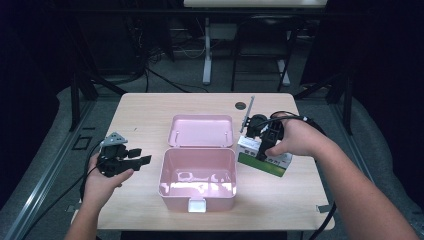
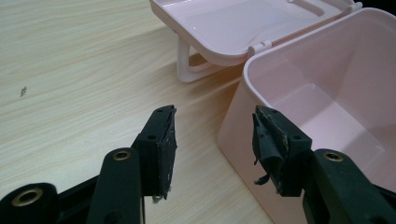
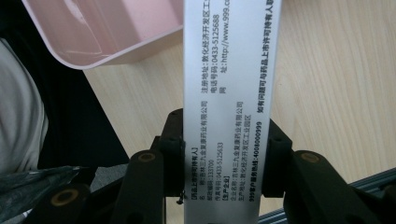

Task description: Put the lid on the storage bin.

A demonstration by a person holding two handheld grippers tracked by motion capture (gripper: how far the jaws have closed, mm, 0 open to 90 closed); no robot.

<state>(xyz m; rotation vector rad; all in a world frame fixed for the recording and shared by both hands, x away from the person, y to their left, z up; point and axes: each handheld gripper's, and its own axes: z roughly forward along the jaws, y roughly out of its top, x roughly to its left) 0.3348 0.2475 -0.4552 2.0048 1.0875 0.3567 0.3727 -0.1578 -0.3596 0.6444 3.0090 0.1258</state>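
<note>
My right gripper [image 1: 260, 141] is clamped on a white and green carton [image 1: 265, 157]. In the right gripper view both jaws press against the carton's [image 3: 229, 93] two long sides, and its white printed face runs up between them with black text along it. In the high view the carton sits tilted just to the right of the pink box [image 1: 198, 182], near that box's upper right corner; its green edge faces me. Whether the carton's underside touches the table [image 1: 145, 110] I cannot tell from these views.

My left gripper [image 1: 142, 156] is held low over the table's left part, beside the pink box and apart from it. Its jaws stand apart with nothing between them. In the left gripper view the worn black pads [image 2: 166, 149] face each other across a gap, with bare wood under one and the near wall of the pink box [image 2: 243, 130] behind the other.

The pink box is open and I see no contents in it. Its lid [image 1: 201, 131] lies folded back flat on the table behind it, inner face up. A white latch [image 1: 196, 205] sits on the box's front wall.
</note>
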